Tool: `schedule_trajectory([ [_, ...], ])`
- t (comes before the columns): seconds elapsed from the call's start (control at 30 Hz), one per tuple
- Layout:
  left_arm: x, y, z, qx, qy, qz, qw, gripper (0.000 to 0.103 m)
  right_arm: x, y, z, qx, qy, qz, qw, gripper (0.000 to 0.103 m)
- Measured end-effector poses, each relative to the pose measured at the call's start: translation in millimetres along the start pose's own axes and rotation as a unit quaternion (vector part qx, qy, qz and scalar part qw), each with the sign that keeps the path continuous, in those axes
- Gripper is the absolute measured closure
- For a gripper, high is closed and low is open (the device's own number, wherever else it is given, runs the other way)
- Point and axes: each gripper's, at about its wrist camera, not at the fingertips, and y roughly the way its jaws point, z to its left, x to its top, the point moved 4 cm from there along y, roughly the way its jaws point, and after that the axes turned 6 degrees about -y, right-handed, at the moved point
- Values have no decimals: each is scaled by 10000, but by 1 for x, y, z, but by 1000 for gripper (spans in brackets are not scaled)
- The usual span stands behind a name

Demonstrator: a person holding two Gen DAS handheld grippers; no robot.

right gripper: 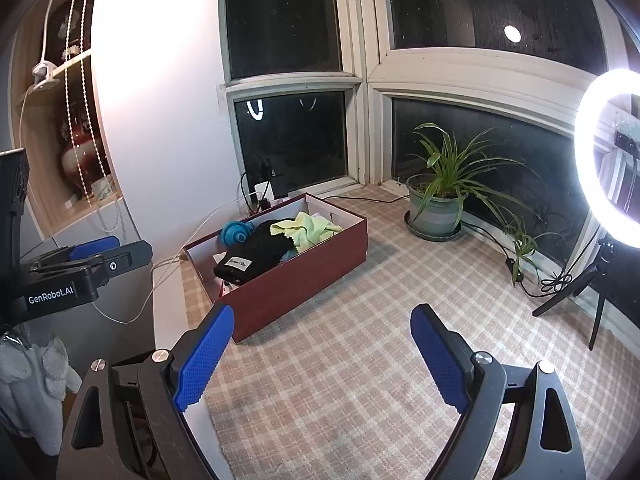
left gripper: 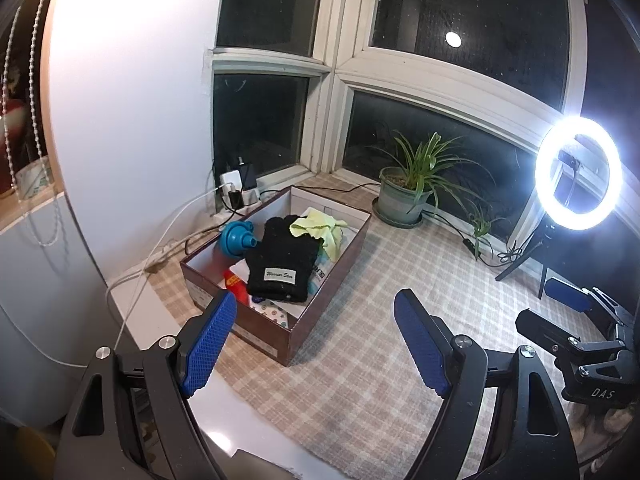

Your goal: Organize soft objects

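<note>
A dark red cardboard box (left gripper: 320, 312) (right gripper: 304, 280) stands on the plaid cloth. In it lie a black knit hat (left gripper: 280, 264) (right gripper: 256, 254) with a white label, a yellow-green cloth (left gripper: 320, 228) (right gripper: 308, 228), a blue funnel-shaped object (left gripper: 236, 238) (right gripper: 236, 232) and a red item (left gripper: 236, 286). My left gripper (left gripper: 316, 312) is open and empty, above the box's near corner. My right gripper (right gripper: 324, 324) is open and empty, over the cloth in front of the box. The right gripper also shows in the left wrist view (left gripper: 576, 328), and the left gripper in the right wrist view (right gripper: 96, 260).
A potted plant (left gripper: 404, 196) (right gripper: 438, 208) stands by the window. A lit ring light (left gripper: 578, 172) (right gripper: 608, 160) on a tripod stands at the right. A power strip with chargers (left gripper: 240, 188) and cables lie behind the box. A white wall is at the left.
</note>
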Motion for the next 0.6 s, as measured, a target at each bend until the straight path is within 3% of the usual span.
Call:
schedule_trajectory([
  [0.6,0,-1,-1,-27,14,19,10000,22,-5,-2,-2,24,114,36,9999,15],
])
